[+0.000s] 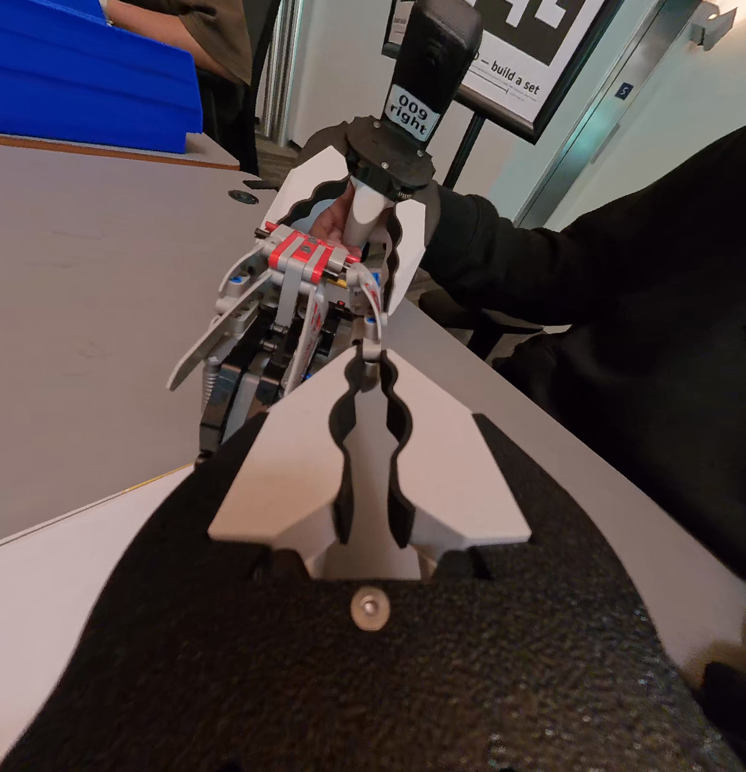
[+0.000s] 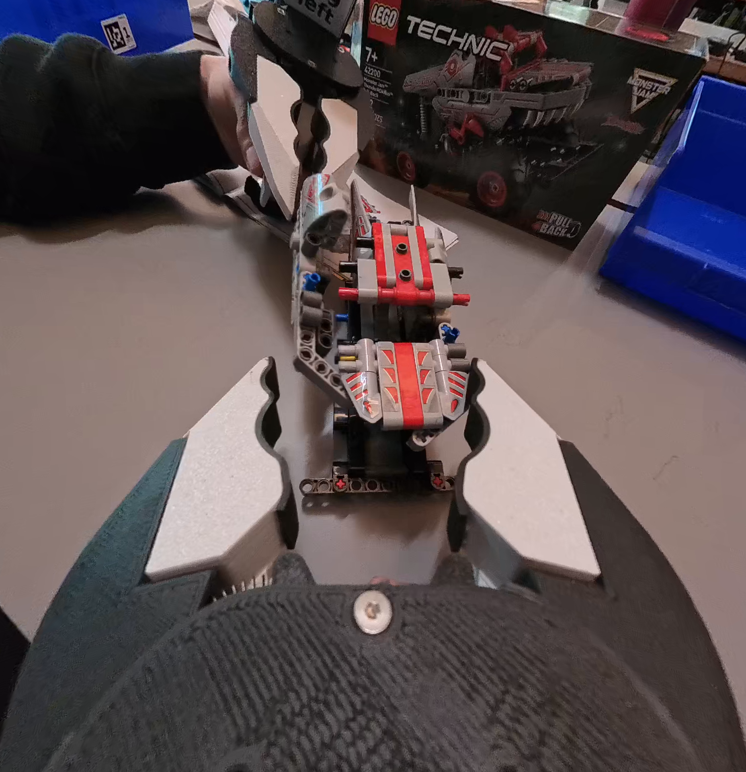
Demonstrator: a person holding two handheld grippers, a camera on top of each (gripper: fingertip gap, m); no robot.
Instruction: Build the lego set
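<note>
Grey laminate tabletop (image 1: 91, 300) fills the left wrist view, its edge running off just right of the left gripper (image 1: 369, 355). That gripper's white fingers stand nearly together, nipping a small white piece at the near end of the grey, red and black brick-built vehicle model (image 1: 279, 309). Beyond the model the right gripper (image 1: 342, 234) faces back, spread wide. One blue plastic bin (image 1: 83, 75) sits far off to the left, with bare table between.

From the right wrist view, the right gripper (image 2: 373, 376) has its fingers wide apart, holding nothing, straddling the model's (image 2: 398, 334) near end. Two red-striped grey panels top the model, over a black beam frame. Ahead, the left gripper (image 2: 304, 184) meets its far left corner. One dark printed cardboard box (image 2: 530, 117) stands beyond; another blue bin (image 2: 697, 234) stands right. Open table lies on both sides.
</note>
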